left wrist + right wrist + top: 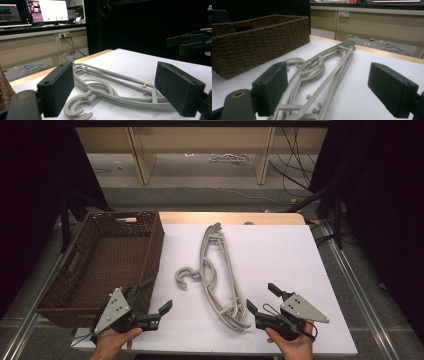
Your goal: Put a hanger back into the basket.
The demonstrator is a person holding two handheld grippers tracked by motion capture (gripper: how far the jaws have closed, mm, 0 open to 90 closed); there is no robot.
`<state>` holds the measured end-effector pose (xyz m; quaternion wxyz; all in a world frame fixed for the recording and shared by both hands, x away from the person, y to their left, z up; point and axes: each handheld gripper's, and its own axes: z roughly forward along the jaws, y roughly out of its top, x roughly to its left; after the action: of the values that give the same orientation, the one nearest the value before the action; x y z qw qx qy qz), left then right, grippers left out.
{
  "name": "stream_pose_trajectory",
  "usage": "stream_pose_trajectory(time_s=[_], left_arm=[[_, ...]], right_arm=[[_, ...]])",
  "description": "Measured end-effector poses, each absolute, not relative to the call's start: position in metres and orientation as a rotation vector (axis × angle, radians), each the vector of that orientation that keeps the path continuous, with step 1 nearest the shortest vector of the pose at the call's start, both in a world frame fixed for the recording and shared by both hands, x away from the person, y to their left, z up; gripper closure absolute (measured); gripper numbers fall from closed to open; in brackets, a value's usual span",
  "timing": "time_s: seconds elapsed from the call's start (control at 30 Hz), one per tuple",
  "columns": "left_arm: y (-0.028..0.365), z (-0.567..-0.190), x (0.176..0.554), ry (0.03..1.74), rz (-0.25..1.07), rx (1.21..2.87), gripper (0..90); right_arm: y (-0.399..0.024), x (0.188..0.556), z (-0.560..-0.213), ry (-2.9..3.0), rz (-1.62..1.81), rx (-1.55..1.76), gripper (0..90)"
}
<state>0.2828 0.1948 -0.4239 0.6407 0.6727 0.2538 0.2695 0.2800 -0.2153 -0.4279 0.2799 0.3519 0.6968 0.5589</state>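
1. The hangers (220,272) lie stacked in one pile mid-tabletop (280,255), hooks toward the basket (102,262), so either hand can likely reach them.
2. The basket stands at the tabletop's left edge, just beside the pile, probably as the place they go.
3. The left gripper (156,297) hovers at the near edge, fingers (58,91) wide and holding nothing, aimed at the hooks.
4. The right gripper (262,300) faces the pile's near end, fingers (272,87) wide and holding nothing, just beside it, apparently set to pinch a hanger's arm.
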Motion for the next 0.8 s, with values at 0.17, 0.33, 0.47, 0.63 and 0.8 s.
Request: stream_pose_trajectory(time_s=[0.17, 0.33, 0.47, 0.63, 0.8], left_arm=[[0.195, -0.424, 0.283, 0.580, 0.616, 1.535, 15.7], [0.194, -0.424, 0.283, 0.585, 0.616, 1.539, 15.7], [0.194, -0.424, 0.283, 0.589, 0.616, 1.537, 15.7], [0.192, -0.425, 0.284, 0.588, 0.613, 1.545, 15.7], [0.192, -0.426, 0.284, 0.587, 0.609, 1.548, 15.7]], right_arm=[[-0.214, 0.279, -0.428, 1.878, 1.480, 0.951, 17.3], [-0.210, 0.280, -0.428, 1.900, 1.462, 0.945, 17.3], [-0.207, 0.280, -0.427, 1.909, 1.441, 0.932, 17.6], [-0.196, 0.282, -0.428, 1.961, 1.422, 0.905, 20.3], [-0.185, 0.287, -0.428, 2.013, 1.377, 0.881, 21.7]])
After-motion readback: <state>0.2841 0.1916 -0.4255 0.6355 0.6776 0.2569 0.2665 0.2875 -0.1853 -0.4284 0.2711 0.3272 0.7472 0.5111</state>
